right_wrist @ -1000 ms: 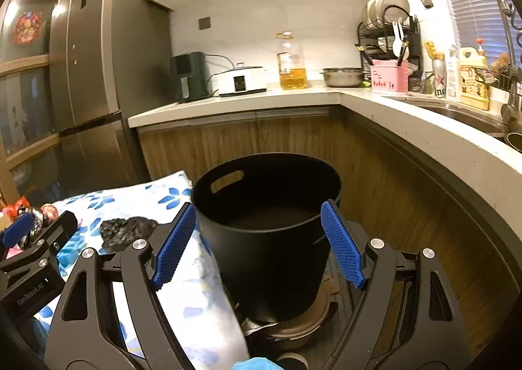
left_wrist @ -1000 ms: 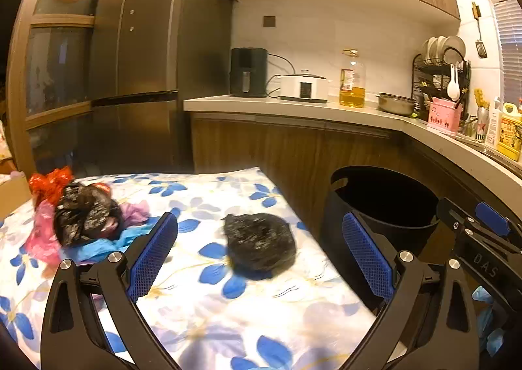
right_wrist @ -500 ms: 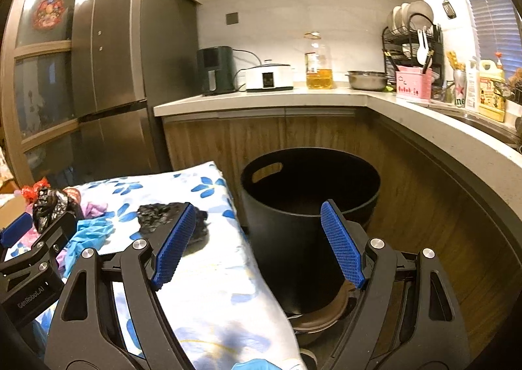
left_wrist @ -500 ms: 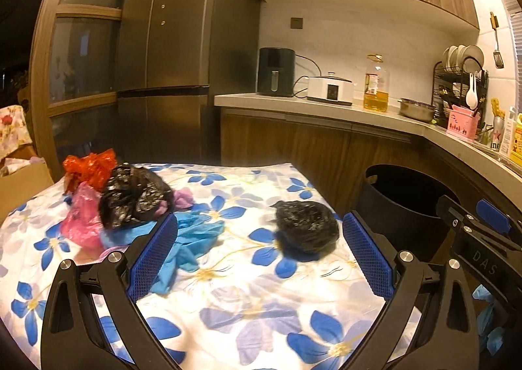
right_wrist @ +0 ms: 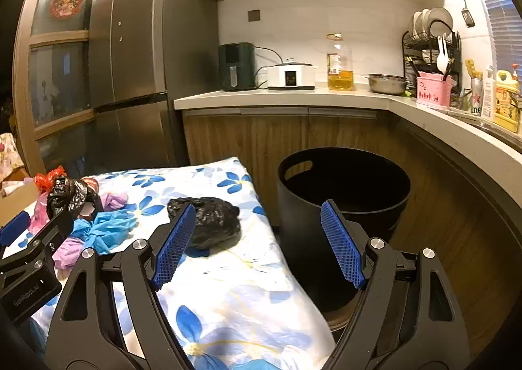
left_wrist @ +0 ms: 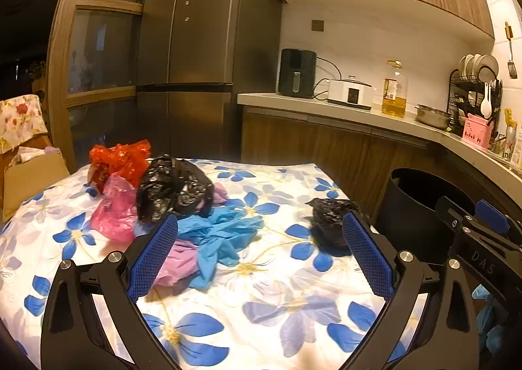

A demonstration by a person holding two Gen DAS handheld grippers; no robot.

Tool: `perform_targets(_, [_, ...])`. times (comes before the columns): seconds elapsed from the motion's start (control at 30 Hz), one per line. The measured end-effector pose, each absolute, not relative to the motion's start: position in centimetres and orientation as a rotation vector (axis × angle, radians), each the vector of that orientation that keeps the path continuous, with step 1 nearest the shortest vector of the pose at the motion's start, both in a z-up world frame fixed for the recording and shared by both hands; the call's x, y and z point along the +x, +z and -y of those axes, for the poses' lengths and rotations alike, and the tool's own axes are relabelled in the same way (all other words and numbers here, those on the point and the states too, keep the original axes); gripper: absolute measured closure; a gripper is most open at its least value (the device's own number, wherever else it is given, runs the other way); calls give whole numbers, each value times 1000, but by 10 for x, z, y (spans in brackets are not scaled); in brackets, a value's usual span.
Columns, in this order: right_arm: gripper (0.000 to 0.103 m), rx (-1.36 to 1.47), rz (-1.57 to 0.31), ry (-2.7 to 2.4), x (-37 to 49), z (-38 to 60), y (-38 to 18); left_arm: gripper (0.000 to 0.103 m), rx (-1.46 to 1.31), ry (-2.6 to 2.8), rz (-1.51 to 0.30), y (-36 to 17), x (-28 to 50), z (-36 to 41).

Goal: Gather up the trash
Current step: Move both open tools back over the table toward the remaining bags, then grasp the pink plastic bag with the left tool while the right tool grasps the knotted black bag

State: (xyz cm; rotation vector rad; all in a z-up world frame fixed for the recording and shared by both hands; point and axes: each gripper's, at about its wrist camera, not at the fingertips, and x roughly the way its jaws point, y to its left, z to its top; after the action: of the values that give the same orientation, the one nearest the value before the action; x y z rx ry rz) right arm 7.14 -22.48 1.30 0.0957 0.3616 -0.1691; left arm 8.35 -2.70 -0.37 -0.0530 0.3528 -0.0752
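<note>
both views have swung from the bin (right_wrist: 342,193) back over the table (left_wrist: 261,304); left gripper (left_wrist: 261,252) and right gripper (right_wrist: 257,242) gape empty, trash (left_wrist: 176,187) still uncollected.

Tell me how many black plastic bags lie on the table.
2: one black bag in the pile at the far left, another black bag alone near the bin. Others may be hidden under the pile.

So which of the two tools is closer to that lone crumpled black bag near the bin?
The right tool, I'd judge: the black bag sits just beyond its left fingertip. The left tool points more at the blue gloves, with the bag off by its right finger.
</note>
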Motion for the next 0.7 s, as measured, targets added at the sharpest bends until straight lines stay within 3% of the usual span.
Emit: perform_targets(0.7, [25,56,-400,-43,93,171,-7,6,-67,61,-419,-34,82,-50])
